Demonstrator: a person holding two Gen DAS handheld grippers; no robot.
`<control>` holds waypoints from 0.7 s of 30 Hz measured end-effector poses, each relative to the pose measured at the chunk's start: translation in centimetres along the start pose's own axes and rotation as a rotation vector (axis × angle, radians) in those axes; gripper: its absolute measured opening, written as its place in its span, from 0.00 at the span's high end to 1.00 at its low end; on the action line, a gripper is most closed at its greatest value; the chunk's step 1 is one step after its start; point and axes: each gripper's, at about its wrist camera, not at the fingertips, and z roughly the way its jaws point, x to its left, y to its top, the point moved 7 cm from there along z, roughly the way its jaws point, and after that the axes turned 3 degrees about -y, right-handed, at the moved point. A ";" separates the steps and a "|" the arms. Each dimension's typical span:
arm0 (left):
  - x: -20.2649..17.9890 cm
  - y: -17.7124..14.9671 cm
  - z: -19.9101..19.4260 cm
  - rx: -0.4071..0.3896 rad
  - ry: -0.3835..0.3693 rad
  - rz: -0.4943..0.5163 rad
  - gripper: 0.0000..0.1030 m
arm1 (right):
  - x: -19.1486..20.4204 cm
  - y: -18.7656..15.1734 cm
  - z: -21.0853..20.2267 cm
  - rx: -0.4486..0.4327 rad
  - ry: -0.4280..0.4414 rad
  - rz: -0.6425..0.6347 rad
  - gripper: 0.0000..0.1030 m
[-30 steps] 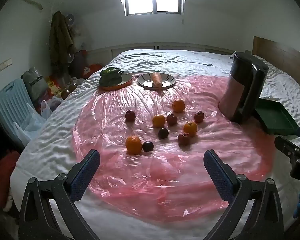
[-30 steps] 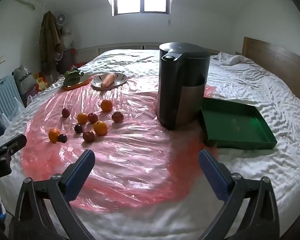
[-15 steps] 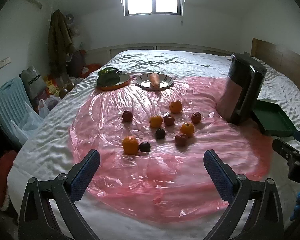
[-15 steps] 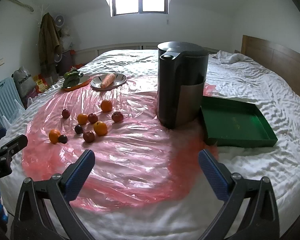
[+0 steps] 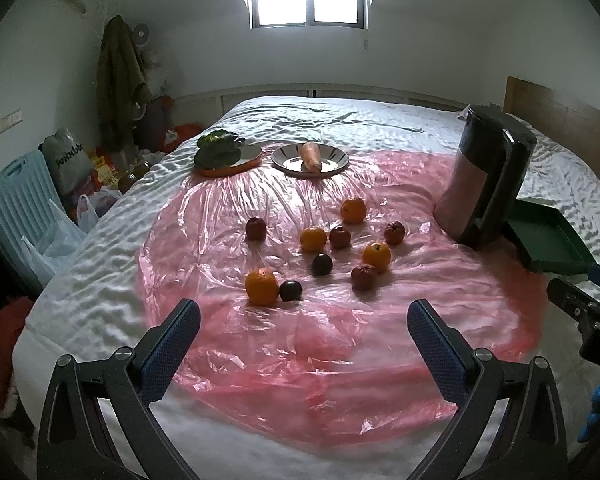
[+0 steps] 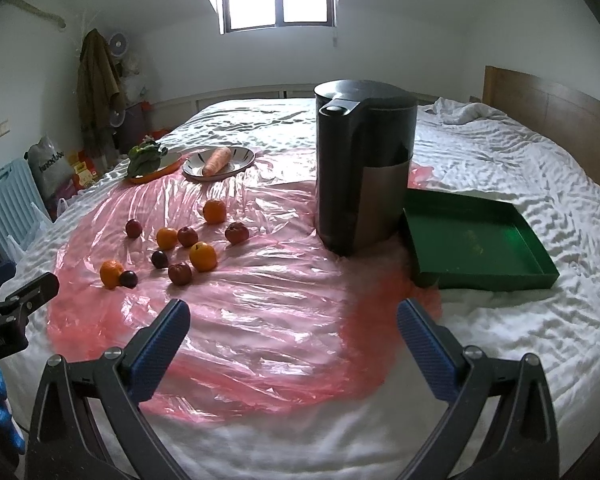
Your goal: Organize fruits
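Several oranges, such as the nearest orange [image 5: 261, 286] [image 6: 111, 273], and several dark red fruits, such as a dark plum [image 5: 291, 290] [image 6: 128, 279], lie scattered on a pink plastic sheet [image 5: 300, 344] [image 6: 260, 312] on a white bed. An empty green tray [image 6: 476, 246] [image 5: 548, 240] sits at the right. My left gripper [image 5: 303, 336] is open and empty, short of the fruit. My right gripper [image 6: 294, 330] is open and empty, over the sheet's near edge.
A tall black kettle [image 6: 360, 172] [image 5: 486, 176] stands between the fruit and the tray. A plate with a carrot [image 5: 310, 157] [image 6: 217, 161] and an orange plate with greens [image 5: 220, 152] [image 6: 148, 158] sit at the back. A blue chair [image 5: 16, 204] and bags stand left of the bed.
Both grippers have drawn back slightly from the bed; the scene has shifted a little away in both views. Both stay open. Nothing on the bed has moved.
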 end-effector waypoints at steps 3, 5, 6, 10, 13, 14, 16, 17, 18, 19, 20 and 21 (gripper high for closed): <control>0.0 -0.1 -0.1 -0.001 -0.001 0.001 0.01 | -0.1 0.0 0.0 0.001 0.003 0.001 0.00; -0.1 -0.1 -0.1 0.000 -0.002 0.003 0.01 | 0.0 0.0 0.0 0.001 0.005 0.003 0.00; -0.1 -0.1 -0.1 0.003 -0.003 0.005 0.01 | 0.0 -0.1 0.0 0.003 0.006 0.004 0.00; -0.4 -0.3 -0.2 0.006 -0.002 0.015 0.01 | 0.2 -0.3 0.1 0.006 0.011 0.007 0.00; -0.4 -0.4 -0.2 0.006 0.005 0.020 0.01 | 0.1 -0.3 0.2 0.006 0.011 0.009 0.00; -0.4 -0.4 -0.2 0.006 0.004 0.020 0.01 | 0.1 -0.3 0.2 0.006 0.011 0.007 0.00; -0.5 -0.4 -0.2 0.007 0.005 0.023 0.01 | 0.2 -0.4 0.2 0.006 0.010 0.008 0.00; -0.4 -0.4 -0.2 0.006 0.005 0.022 0.01 | 0.1 -0.4 0.2 0.006 0.012 0.010 0.00; -0.4 -0.3 -0.2 0.006 0.005 0.023 0.01 | 0.2 -0.4 0.2 0.007 0.013 0.009 0.00; -0.4 -0.3 -0.2 0.006 0.004 0.023 0.01 | 0.1 -0.4 0.2 0.006 0.011 0.009 0.00; -0.5 -0.3 -0.2 0.007 0.004 0.022 0.01 | 0.1 -0.4 0.2 0.006 0.012 0.009 0.00; -0.5 -0.3 -0.2 0.006 0.003 0.021 0.01 | 0.1 -0.4 0.2 0.006 0.011 0.009 0.00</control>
